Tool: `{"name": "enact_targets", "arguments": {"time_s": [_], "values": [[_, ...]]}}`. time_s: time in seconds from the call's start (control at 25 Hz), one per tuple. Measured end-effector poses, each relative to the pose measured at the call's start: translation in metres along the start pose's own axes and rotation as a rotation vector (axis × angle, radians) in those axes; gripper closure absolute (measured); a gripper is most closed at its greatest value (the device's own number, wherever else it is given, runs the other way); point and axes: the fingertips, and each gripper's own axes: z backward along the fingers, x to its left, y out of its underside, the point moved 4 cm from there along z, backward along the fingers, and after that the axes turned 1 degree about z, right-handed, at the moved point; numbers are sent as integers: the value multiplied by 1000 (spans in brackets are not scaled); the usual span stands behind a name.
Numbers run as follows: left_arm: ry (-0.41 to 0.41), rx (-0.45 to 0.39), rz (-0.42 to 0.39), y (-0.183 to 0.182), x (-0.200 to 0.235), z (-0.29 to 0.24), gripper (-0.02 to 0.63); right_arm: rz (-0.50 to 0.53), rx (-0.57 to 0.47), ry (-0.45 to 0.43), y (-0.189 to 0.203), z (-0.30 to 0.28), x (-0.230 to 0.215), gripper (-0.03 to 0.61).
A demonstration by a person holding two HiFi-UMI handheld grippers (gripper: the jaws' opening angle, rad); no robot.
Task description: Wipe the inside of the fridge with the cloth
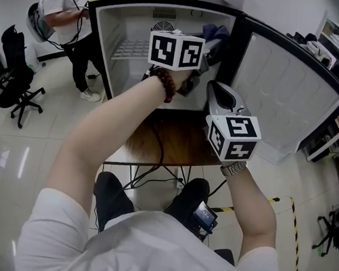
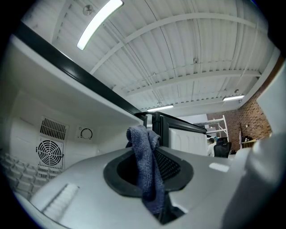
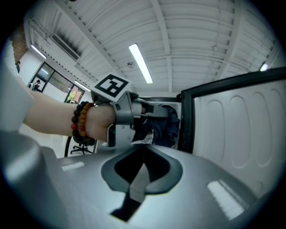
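Left gripper [image 1: 207, 51], reaching into the fridge [image 1: 127, 22] at the upper centre of the head view, has its jaws clamped on the blue-grey cloth [image 1: 218, 35], close to the right inner wall. Right gripper [image 1: 221, 96] sits just below, jaws pressed together on nothing, beside the open door [image 1: 285, 95].

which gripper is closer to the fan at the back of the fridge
Left. The left gripper, holding the cloth, is inside the fridge, right of the fan; the right gripper is outside, near the door.
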Motion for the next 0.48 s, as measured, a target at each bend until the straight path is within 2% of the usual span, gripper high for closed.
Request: {"name": "enact_targets", "arguments": {"time_s": [0.16, 0.32, 0.48], "values": [[15, -8, -20, -3, -5, 12, 543, -10, -9, 23, -4, -2, -7, 567], [22, -13, -52, 0, -5, 29, 543, -29, -27, 25, -12, -6, -13, 477], [45, -21, -63, 8, -3, 48, 543, -40, -46, 3, -19, -13, -15, 432]]}}
